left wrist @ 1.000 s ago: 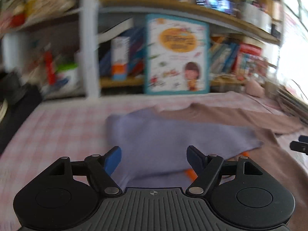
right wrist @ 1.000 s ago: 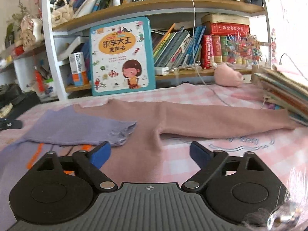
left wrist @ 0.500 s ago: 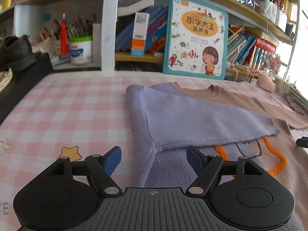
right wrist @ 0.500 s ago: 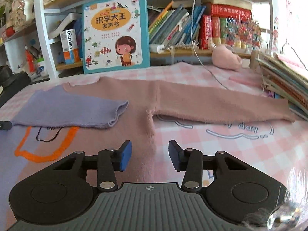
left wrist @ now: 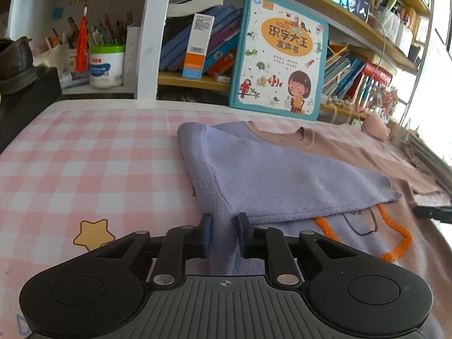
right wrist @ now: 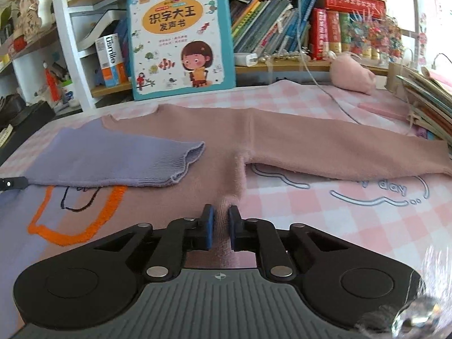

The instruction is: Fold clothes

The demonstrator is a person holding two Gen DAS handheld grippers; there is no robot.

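Note:
A two-tone sweater lies flat on the pink checked tablecloth [left wrist: 84, 163]. Its left half is lavender [left wrist: 276, 175] and its right half is dusty pink [right wrist: 296, 141]. The lavender sleeve [right wrist: 118, 163] is folded across the chest, over an orange and black yarn design [right wrist: 84, 214]. The pink sleeve [right wrist: 353, 152] lies stretched out to the right. My left gripper [left wrist: 223, 234] is shut on the sweater's left side edge just below the armpit. My right gripper [right wrist: 219, 227] is shut on the pink side edge below the right armpit.
A bookshelf runs along the back, with a large teal children's book [left wrist: 279, 65] leaning against it. A pink plush toy [right wrist: 353, 76] and a white cable [right wrist: 333, 96] lie at the back right. A stack of books [right wrist: 423, 101] stands at the right edge. A black shoe [left wrist: 14, 65] sits at the far left.
Both grippers have dropped onto the sweater's side edges and gone from open to shut on the fabric. The left gripper closed in the last half second.

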